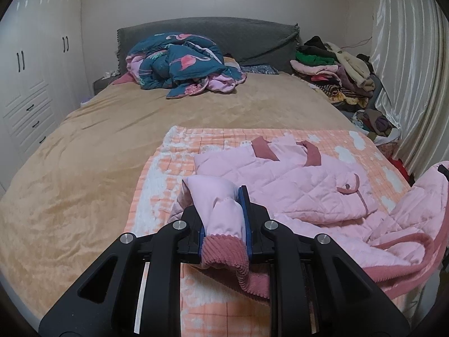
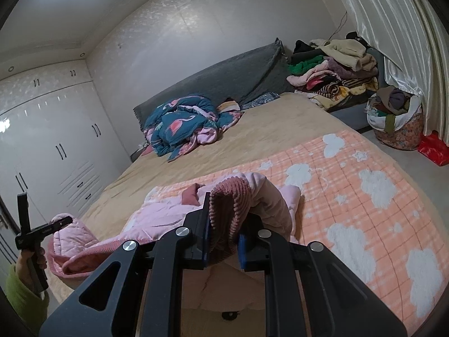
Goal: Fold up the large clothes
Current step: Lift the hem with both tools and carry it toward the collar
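Left gripper [image 1: 224,224] clamped on pink jacket [image 1: 294,191] hem corner, right gripper [image 2: 224,233] clamped on opposite hem. Step: bottom fold. Next: carry hem toward collar [image 1: 311,153] evenly over checked blanket [image 1: 364,151].

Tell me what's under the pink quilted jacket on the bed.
The pink quilted jacket lies on an orange plaid blanket with white clouds, which lies on the tan bedspread. The jacket hides the blanket beneath it.
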